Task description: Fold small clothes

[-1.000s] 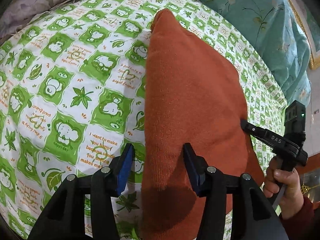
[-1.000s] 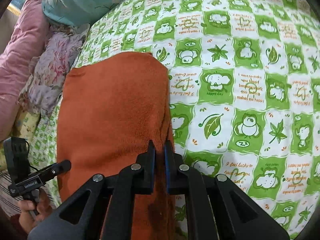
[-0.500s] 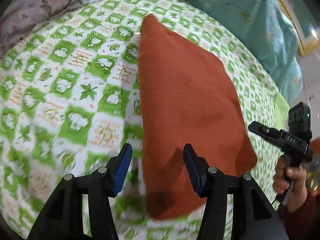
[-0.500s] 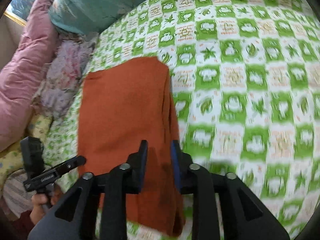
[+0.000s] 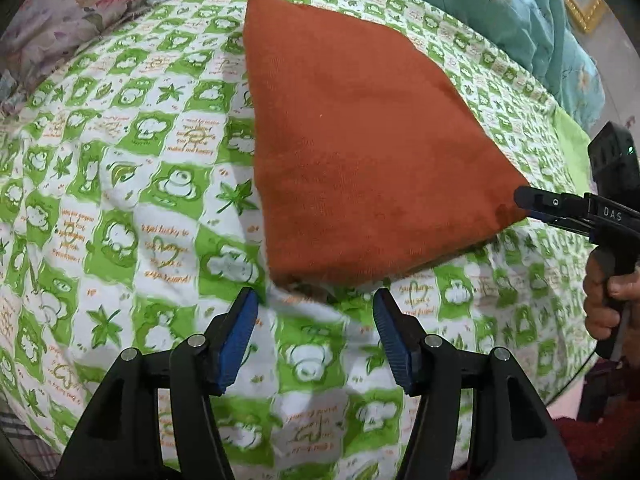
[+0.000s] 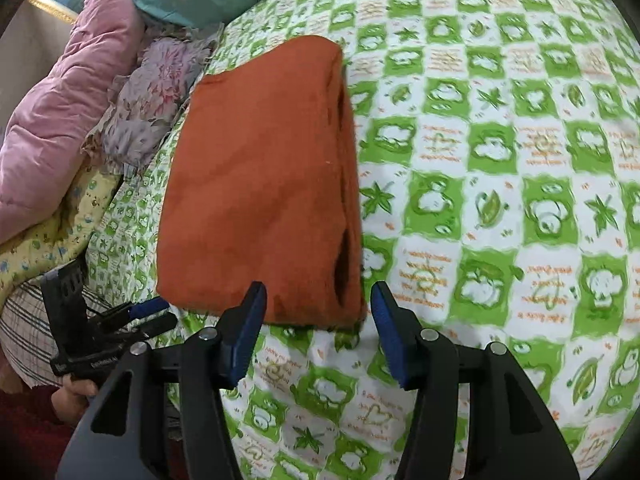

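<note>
A rust-orange garment (image 5: 360,152) lies folded into a flat rectangle on the green-and-white printed bed sheet (image 5: 120,184). My left gripper (image 5: 316,300) hovers just short of its near edge, jaws opening, nothing between the blue pads. In the right wrist view the same garment (image 6: 260,184) shows its layered fold along the right side. My right gripper (image 6: 318,294) stands at its near edge, jaws opening and apart from the cloth. Each gripper shows in the other's view, held by a hand: the right gripper (image 5: 536,204) near the garment's corner, the left gripper (image 6: 152,316) by the near left corner.
A teal quilt (image 5: 520,12) lies beyond the garment. A pink duvet (image 6: 52,120) and a flowered purple cloth (image 6: 156,92) are heaped along the bed's side. A yellow printed cloth (image 6: 60,220) and a plaid fabric (image 6: 28,336) sit near the bed edge.
Both grippers have pulled back off the garment toward its near edge. The right gripper, shut on the cloth a second ago, has let go and opened. The left jaws widened slightly.
</note>
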Available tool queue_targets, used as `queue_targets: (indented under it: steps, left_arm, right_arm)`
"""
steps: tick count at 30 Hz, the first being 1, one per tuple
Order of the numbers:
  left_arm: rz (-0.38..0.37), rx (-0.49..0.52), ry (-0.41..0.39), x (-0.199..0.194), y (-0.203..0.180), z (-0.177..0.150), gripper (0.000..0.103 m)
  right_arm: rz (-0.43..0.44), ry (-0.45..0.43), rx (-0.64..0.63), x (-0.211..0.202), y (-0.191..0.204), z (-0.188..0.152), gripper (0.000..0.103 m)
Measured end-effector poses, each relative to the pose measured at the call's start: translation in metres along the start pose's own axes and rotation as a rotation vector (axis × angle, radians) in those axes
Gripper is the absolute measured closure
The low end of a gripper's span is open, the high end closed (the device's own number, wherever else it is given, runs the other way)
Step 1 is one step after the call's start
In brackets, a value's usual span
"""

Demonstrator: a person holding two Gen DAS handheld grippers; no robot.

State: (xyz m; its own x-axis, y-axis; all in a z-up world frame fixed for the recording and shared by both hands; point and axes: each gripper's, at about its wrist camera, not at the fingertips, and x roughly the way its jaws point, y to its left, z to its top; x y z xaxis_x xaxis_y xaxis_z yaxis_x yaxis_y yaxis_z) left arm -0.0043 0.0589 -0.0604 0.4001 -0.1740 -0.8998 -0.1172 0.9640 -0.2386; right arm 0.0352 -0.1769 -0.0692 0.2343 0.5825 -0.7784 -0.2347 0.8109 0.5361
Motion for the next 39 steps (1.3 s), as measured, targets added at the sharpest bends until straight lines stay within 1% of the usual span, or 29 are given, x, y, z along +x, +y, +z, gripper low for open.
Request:
queue_targets:
  steps: [1,2,3,4,5,8,10,12,14,16,18,19,20,21,23,24,26,28,31,33,35,37,39]
  left_arm:
    - [0.013,0.003,-0.011,0.002,-0.003,0.001,0.04]
    - [0.021,0.005,-0.017,0.005,-0.008,0.002,0.038]
    - [0.031,0.012,-0.024,0.007,-0.011,0.001,0.037]
    - [0.053,0.022,-0.03,0.01,-0.015,0.001,0.035]
    - [0.072,0.026,-0.032,0.012,-0.016,0.002,0.034]
    - [0.108,0.017,-0.046,0.019,-0.025,0.007,0.034]
    - [0.134,0.001,-0.068,0.017,-0.025,0.011,0.034]
    - [0.15,-0.027,-0.084,0.016,-0.024,0.016,0.037]
    - [0.115,-0.067,-0.105,0.006,-0.011,0.02,0.047]
    - [0.097,-0.11,-0.121,-0.002,0.001,0.022,0.049]
    - [0.076,-0.142,-0.124,-0.007,0.011,0.021,0.06]
    - [0.084,-0.14,-0.112,-0.004,0.013,0.021,0.071]
    - [0.104,-0.135,-0.099,-0.001,0.014,0.019,0.085]
    - [0.124,-0.135,-0.087,0.001,0.015,0.015,0.086]
    - [0.114,-0.135,-0.088,0.001,0.017,0.009,0.086]
    - [0.121,-0.122,-0.09,0.002,0.016,0.008,0.088]
    - [0.119,-0.107,-0.09,0.003,0.012,0.005,0.095]
    - [0.118,-0.108,-0.099,-0.001,0.008,0.006,0.097]
    - [0.129,-0.1,-0.114,-0.003,0.007,0.008,0.098]
    - [0.125,-0.109,-0.102,-0.003,0.009,0.003,0.099]
    - [0.127,-0.116,-0.073,0.006,0.011,0.0,0.099]
    - [0.129,-0.114,-0.062,0.01,0.011,-0.003,0.099]
    - [0.12,-0.108,-0.055,0.009,0.012,-0.003,0.099]
  right_arm:
    - [0.01,0.006,-0.01,0.003,0.002,0.002,0.073]
    - [0.017,0.034,-0.022,0.008,0.007,0.005,0.098]
    - [0.023,0.047,-0.034,0.009,0.012,0.007,0.098]
    - [0.032,0.041,-0.046,0.007,0.016,0.008,0.098]
    - [0.061,0.028,-0.046,0.003,0.02,0.01,0.098]
    - [0.163,-0.051,0.004,-0.019,0.025,0.019,0.098]
    - [0.199,-0.089,0.04,-0.029,0.021,0.021,0.098]
    - [0.224,-0.115,0.072,-0.037,0.016,0.023,0.098]
    - [0.231,-0.121,0.084,-0.04,0.013,0.023,0.098]
    - [0.201,-0.11,0.067,-0.038,0.016,0.02,0.098]
    - [0.178,-0.086,0.065,-0.031,0.014,0.016,0.098]
    - [0.177,-0.081,0.07,-0.029,0.012,0.014,0.098]
    - [0.168,-0.075,0.071,-0.026,0.011,0.011,0.098]
    - [0.156,-0.072,0.067,-0.026,0.009,0.01,0.098]
    - [0.12,-0.069,0.052,-0.026,0.005,0.005,0.098]
    - [0.096,-0.063,0.044,-0.025,0.003,0.004,0.098]
    - [0.029,-0.038,0.03,-0.018,-0.005,0.0,0.098]
    - [-0.002,-0.024,0.028,-0.013,-0.008,-0.003,0.098]
    - [-0.065,-0.016,-0.015,-0.005,-0.005,-0.005,0.099]
    - [-0.084,-0.002,-0.015,0.002,-0.008,-0.006,0.099]
    - [-0.118,0.017,-0.022,0.012,-0.011,-0.008,0.099]
    - [-0.128,0.029,-0.011,0.017,-0.014,-0.01,0.098]
    - [-0.149,0.027,0.002,0.014,-0.017,-0.009,0.091]
